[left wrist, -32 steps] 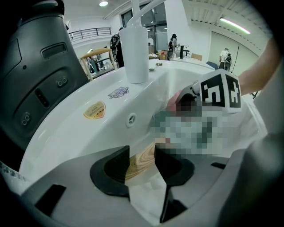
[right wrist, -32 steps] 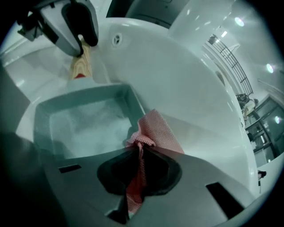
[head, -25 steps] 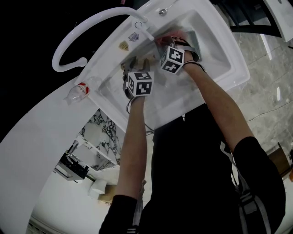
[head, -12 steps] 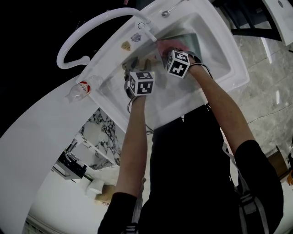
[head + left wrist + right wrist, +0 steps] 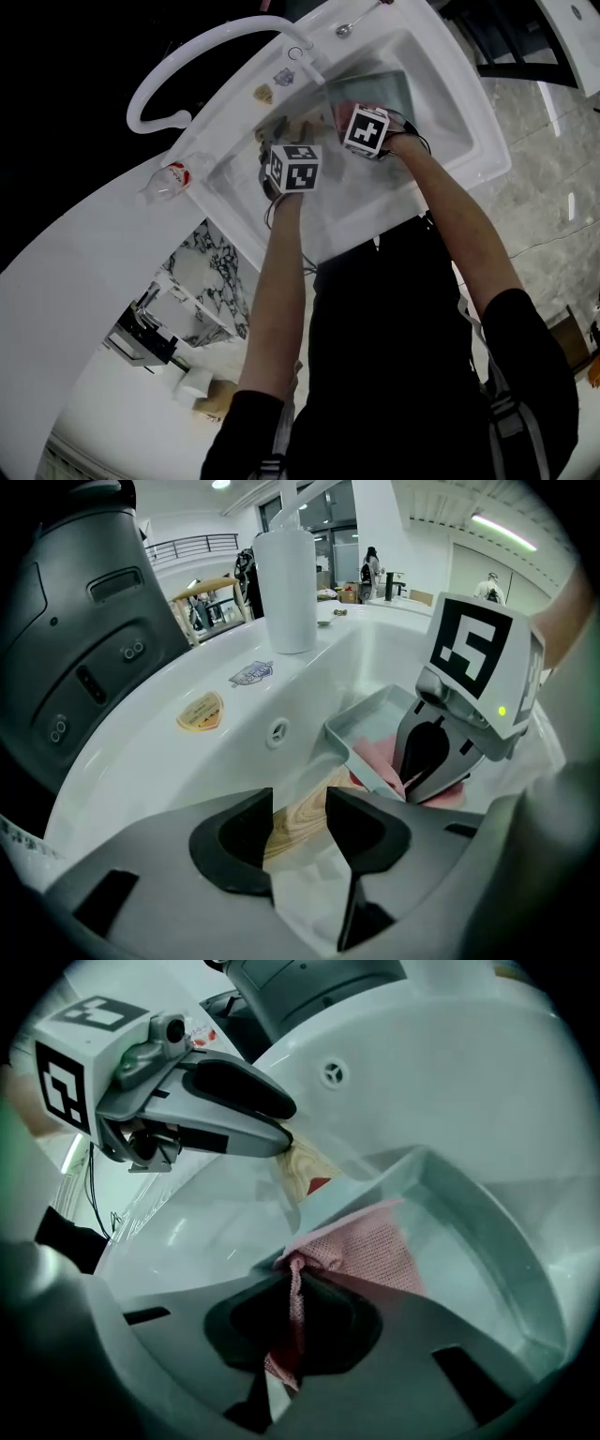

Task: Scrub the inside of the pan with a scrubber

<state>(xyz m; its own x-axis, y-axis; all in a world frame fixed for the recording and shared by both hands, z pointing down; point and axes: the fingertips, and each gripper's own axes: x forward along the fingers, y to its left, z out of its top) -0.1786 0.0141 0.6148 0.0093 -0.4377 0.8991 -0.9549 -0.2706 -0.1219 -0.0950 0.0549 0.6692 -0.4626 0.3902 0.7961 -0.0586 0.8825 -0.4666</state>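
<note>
A person is leaning over a white sink [image 5: 469, 141] with a curved white faucet [image 5: 187, 52], holding a tool in each hand. A square grey pan [image 5: 380, 89] is sitting inside the sink basin, near the faucet end. The left tool [image 5: 300, 829] is clamping its two jaws on the pan's wooden handle [image 5: 305, 1168]. The right tool [image 5: 295, 1321] is pinching a pink mesh scrubber [image 5: 366, 1246] with its jaws closed together on it, and the scrubber is spreading across the inside of the pan. A plastic bottle [image 5: 169, 180] is lying on the desk beside the sink.
</note>
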